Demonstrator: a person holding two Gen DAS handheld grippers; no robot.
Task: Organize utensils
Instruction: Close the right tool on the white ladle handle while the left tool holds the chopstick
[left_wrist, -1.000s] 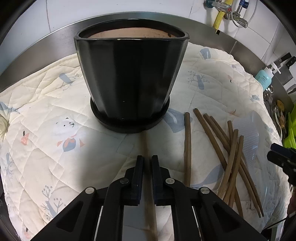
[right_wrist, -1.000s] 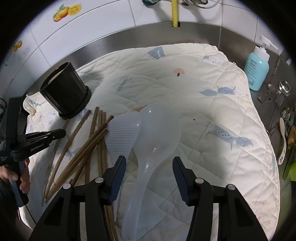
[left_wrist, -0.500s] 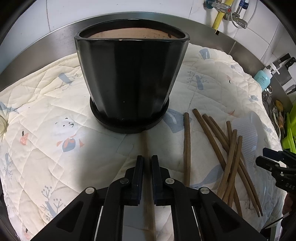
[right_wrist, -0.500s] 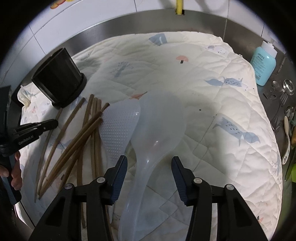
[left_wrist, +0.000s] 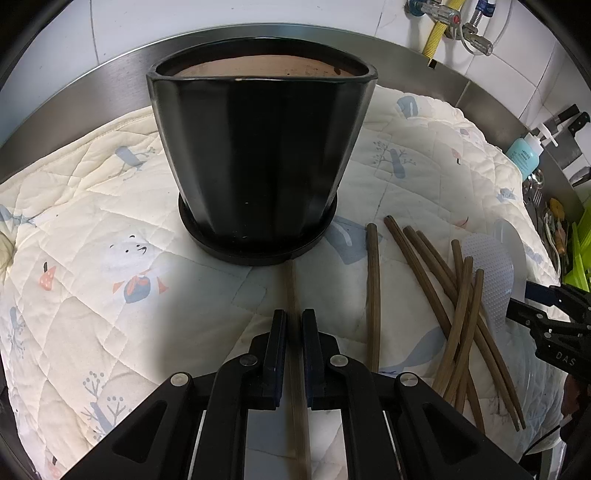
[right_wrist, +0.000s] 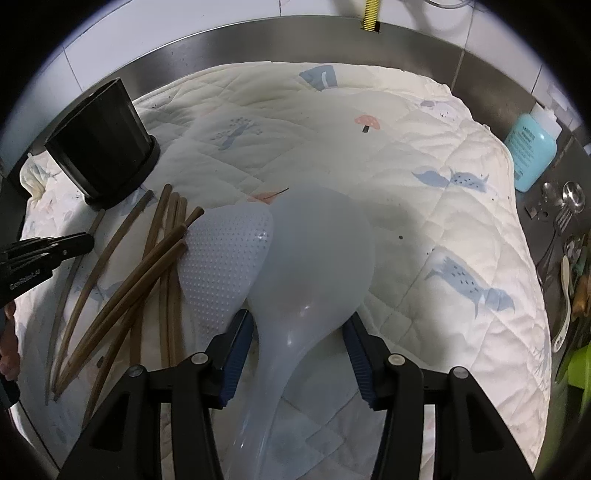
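Two tools work at once here, and each lines up with its utensil's long axis. The left tool (left_wrist: 293, 332) is nearly closed around a single chopstick (left_wrist: 292, 284), which runs straight away from it toward the far side, its far tip touching or almost touching the saucer under the black pot (left_wrist: 258, 147). Whether the pads actually pinch the stick I cannot tell for sure, though the gap looks no wider than the stick. The pot stands upright just beyond the stick's tip, so the carry should be a short lift and tilt to get the stick over the rim.

The right tool (right_wrist: 297, 339) is wide open, its fingers straddling the neck of the translucent ladle (right_wrist: 317, 254), whose bowl lies on the far side and whose handle runs back under the tool; it grips nothing yet. Just left of the ladle, touching it, lies the dimpled rice paddle (right_wrist: 221, 262), partly over the loose chopsticks (right_wrist: 147, 266), which fan out toward the pot at the far left.

Everything rests on a quilted pad (right_wrist: 424, 206), soft and uneven, spread over a steel surface (right_wrist: 258, 40) with a tiled wall behind. A blue bottle (right_wrist: 530, 147) stands at the far right, well apart.
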